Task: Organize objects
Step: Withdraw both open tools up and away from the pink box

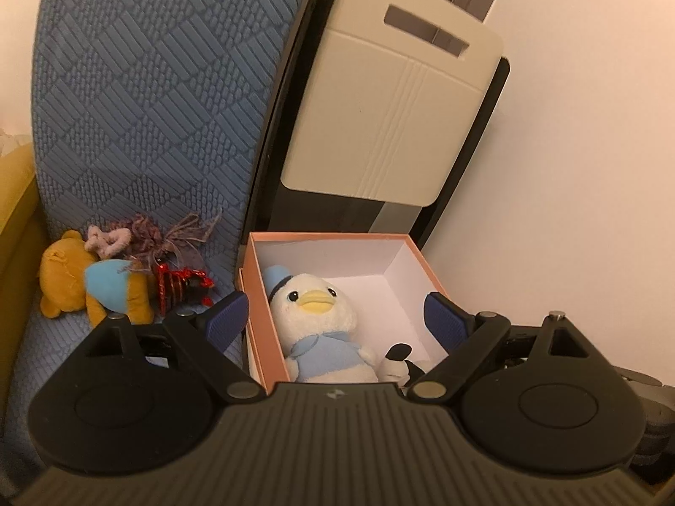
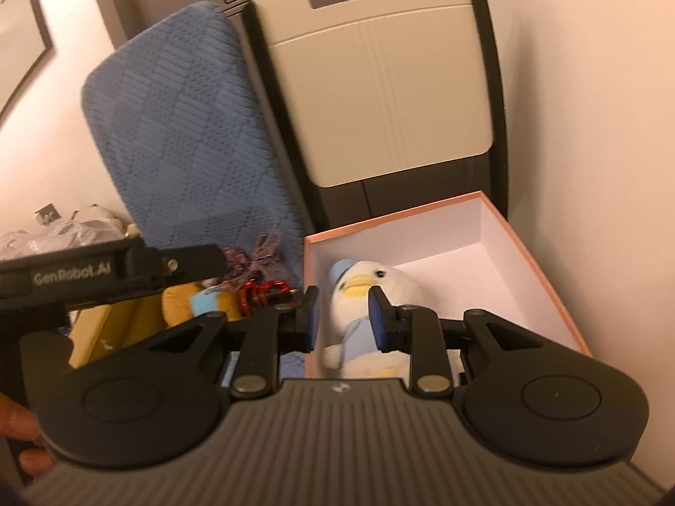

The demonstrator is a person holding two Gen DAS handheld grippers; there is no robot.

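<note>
The left gripper [image 1: 333, 316], seen from its own wrist camera, hangs with its 2 blue-padded fingers [image 1: 225, 316] spread wide and nothing between them, poised above the pink-rimmed, white-lined cardboard box [image 1: 320, 237] that sits against the wall. Inside the box lies a white plush duck in a pale blue cap and shirt [image 1: 318, 320], with a small black-and-white soft toy [image 1: 400, 358] tucked beside it near the front wall. Left of the box, on the blue quilted cushion [image 1: 156, 97], wait an orange plush bear with a blue patch [image 1: 90, 286], a purple yarn-haired toy [image 1: 143, 236] and a red coiled ornament [image 1: 177, 282], all bunched together. From the right wrist camera, the right gripper [image 2: 341, 316] shows its jaws drawn in as far as they go, clasping nothing; the duck merely appears behind the gap. The left tool's black body crosses that view at left, with part of the person's hand [image 2: 17, 434] below it. Judging by the layout, sorting is partway done: 2 toys are boxed and the cluster on the cushion remains. The next move likely calls for swinging the open left gripper across to the bear, then closing on its soft body.
</note>
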